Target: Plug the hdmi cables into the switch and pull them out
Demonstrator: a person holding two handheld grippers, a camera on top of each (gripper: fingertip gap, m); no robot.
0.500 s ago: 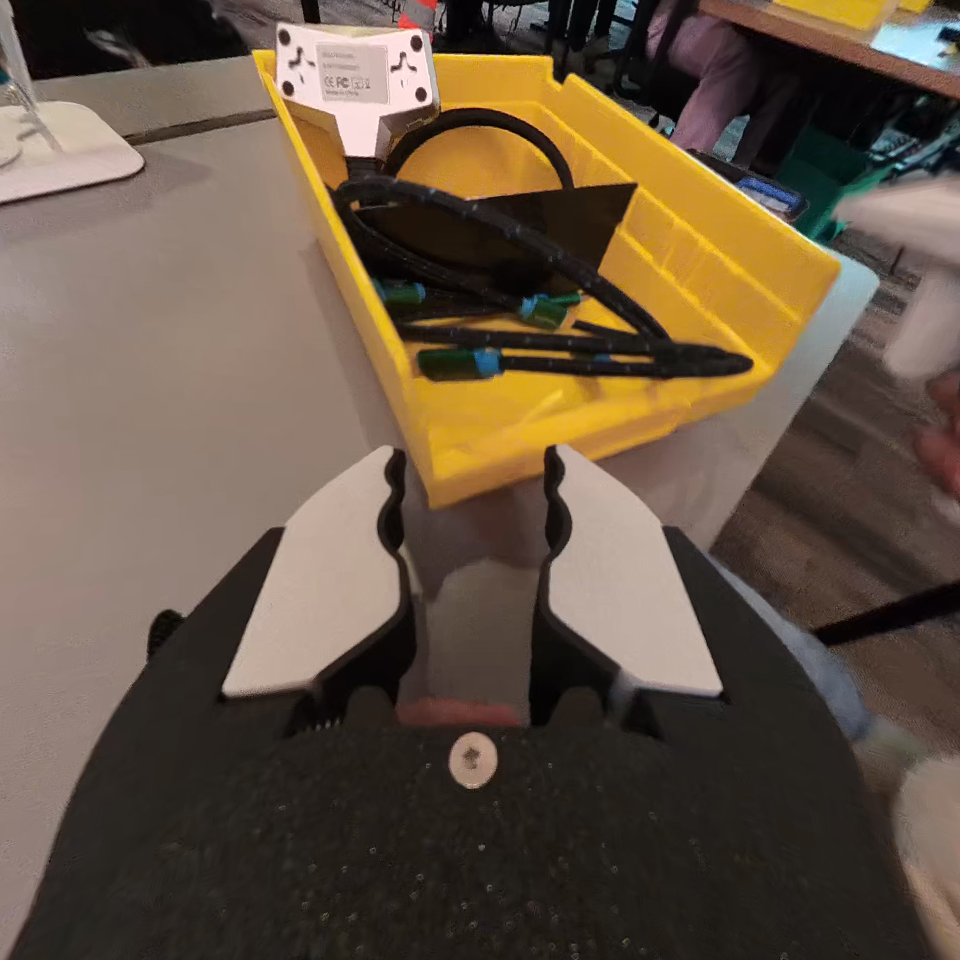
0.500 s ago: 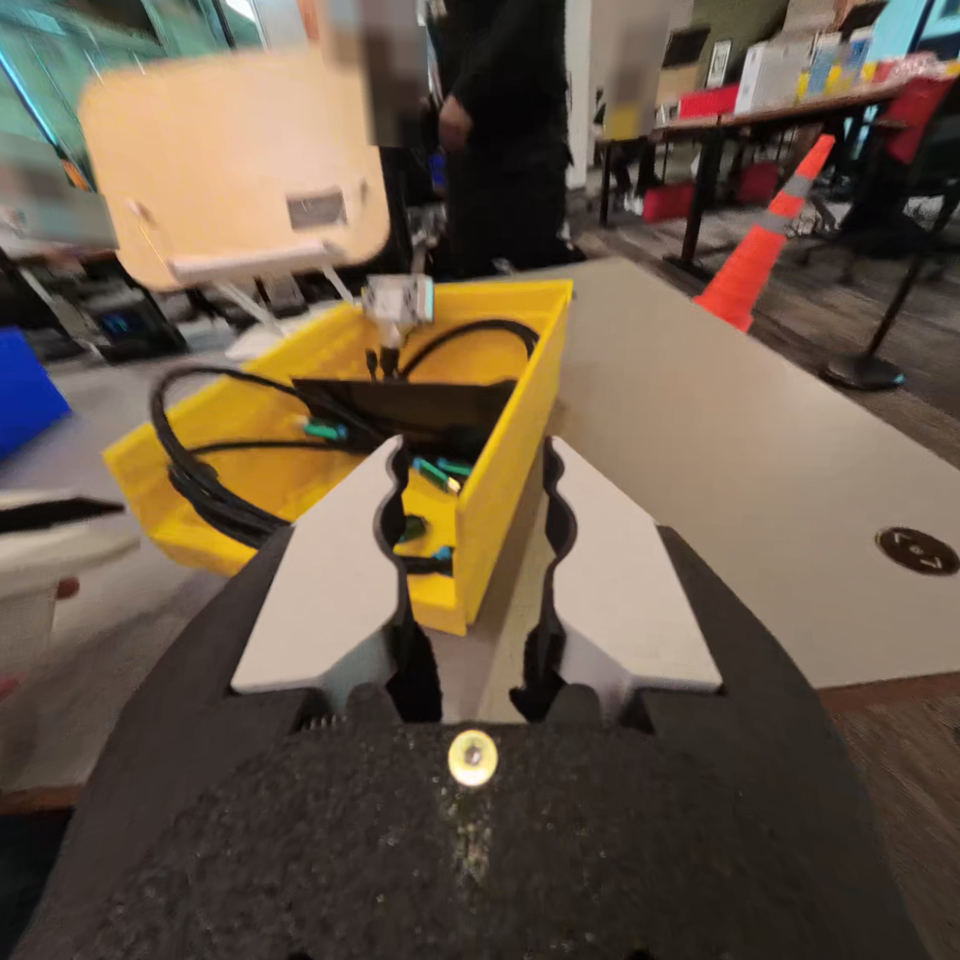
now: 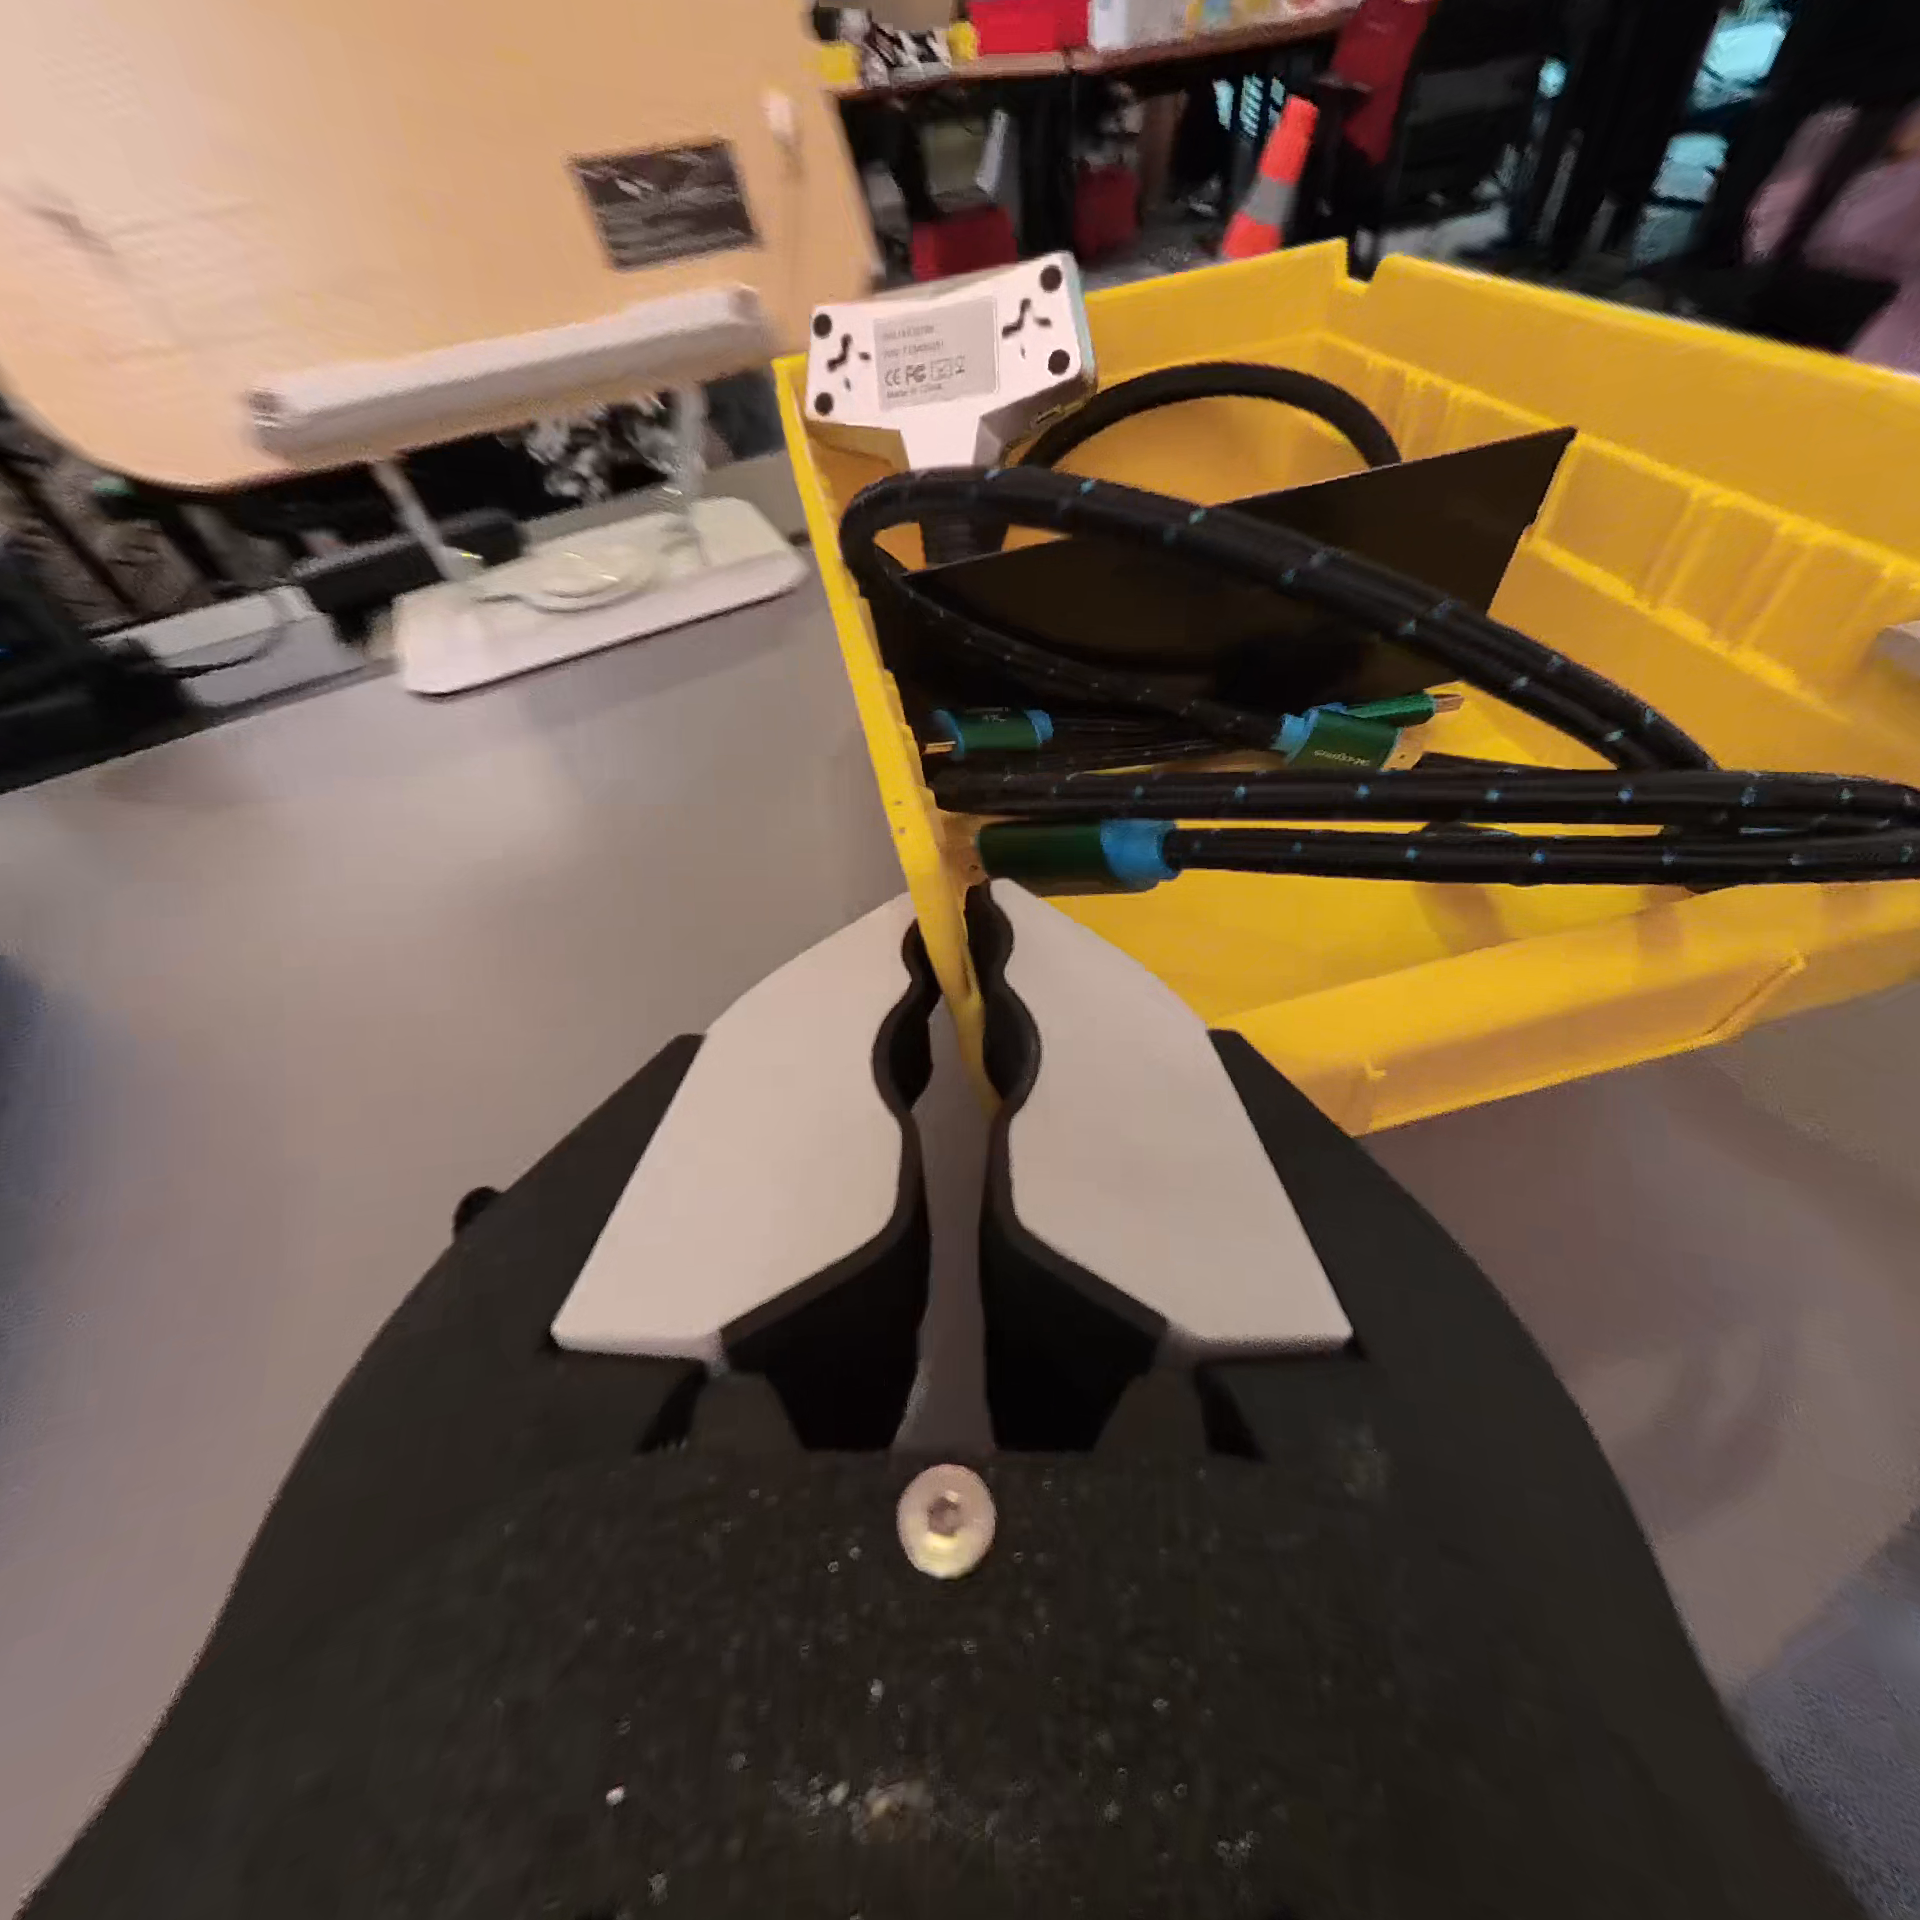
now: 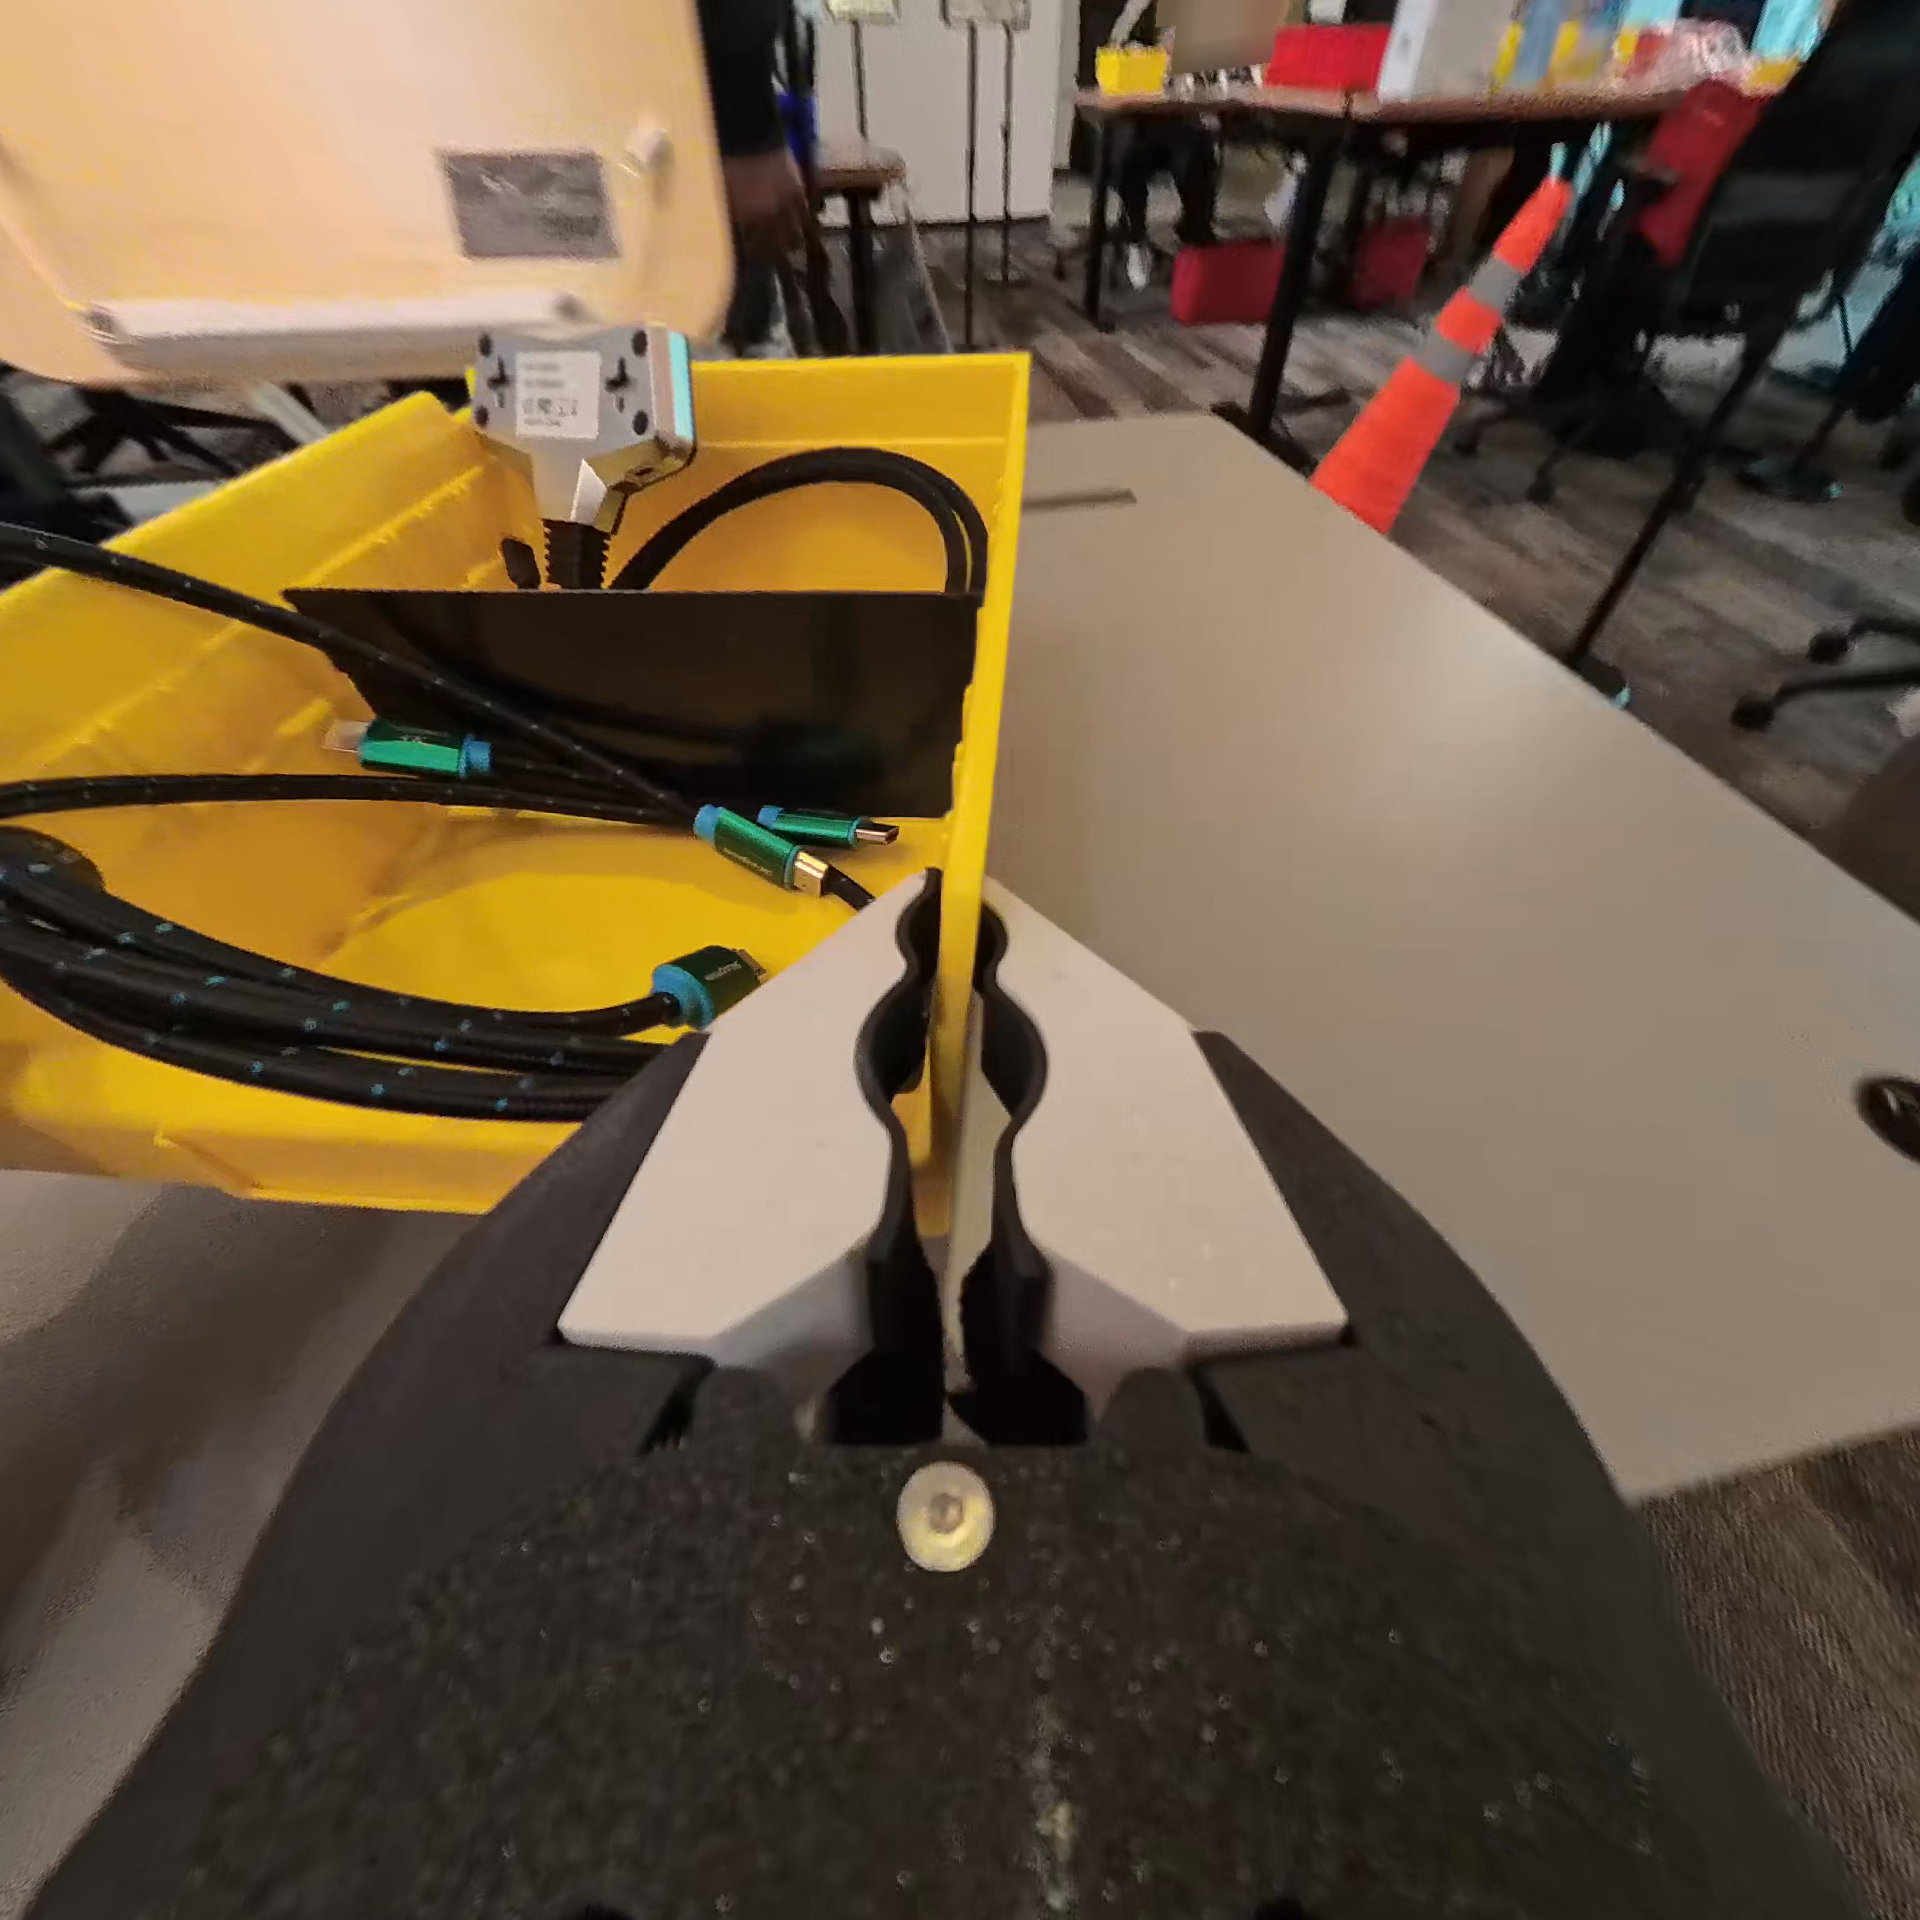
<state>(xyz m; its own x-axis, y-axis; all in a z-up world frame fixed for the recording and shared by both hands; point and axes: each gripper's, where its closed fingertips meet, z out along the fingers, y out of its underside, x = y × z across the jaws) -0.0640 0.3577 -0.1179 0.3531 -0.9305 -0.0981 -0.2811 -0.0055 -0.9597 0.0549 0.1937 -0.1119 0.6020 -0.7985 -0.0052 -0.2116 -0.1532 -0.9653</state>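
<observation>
- Now your left gripper jaws pinch the yellow bin wall, centre frame.
- Your right gripper jaws clamp its opposite wall.
- Cables and switch lie inside.

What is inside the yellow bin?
In the bin: a white switch propped at the far end, a black divider, and braided HDMI cables with green plugs. The divider hides the floor behind it and part of a cable loop.
</observation>
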